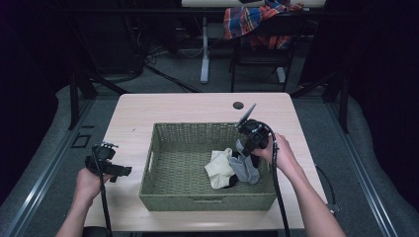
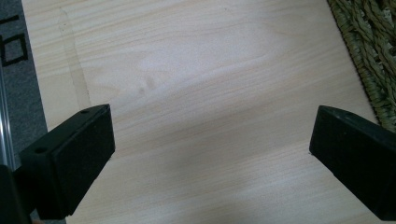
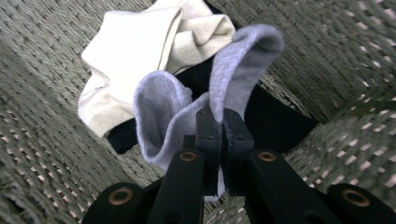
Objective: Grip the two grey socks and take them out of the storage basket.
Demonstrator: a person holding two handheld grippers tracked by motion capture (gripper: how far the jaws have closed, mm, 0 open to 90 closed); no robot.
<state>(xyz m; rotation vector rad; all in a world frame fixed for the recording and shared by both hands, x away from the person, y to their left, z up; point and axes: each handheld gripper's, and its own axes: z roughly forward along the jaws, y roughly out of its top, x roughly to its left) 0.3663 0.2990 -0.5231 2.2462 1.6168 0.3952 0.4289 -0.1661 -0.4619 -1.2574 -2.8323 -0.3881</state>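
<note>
Sock (image 3: pixel 233 70) in right hand-held gripper (image 3: pixel 219 122)

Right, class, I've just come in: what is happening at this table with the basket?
A person works at a wooden table with a gripper in each hand. The right gripper reaches into the woven basket, its fingers pinched on a grey sock. A cream sock and a black one lie beneath. The left gripper hangs open over bare table beside the basket.

Basket (image 1: pixel 168 190) on worktop (image 1: pixel 133 113) centre; socks (image 1: pixel 232 168) in its right half; left tool (image 1: pixel 101 153) left of basket.
</note>
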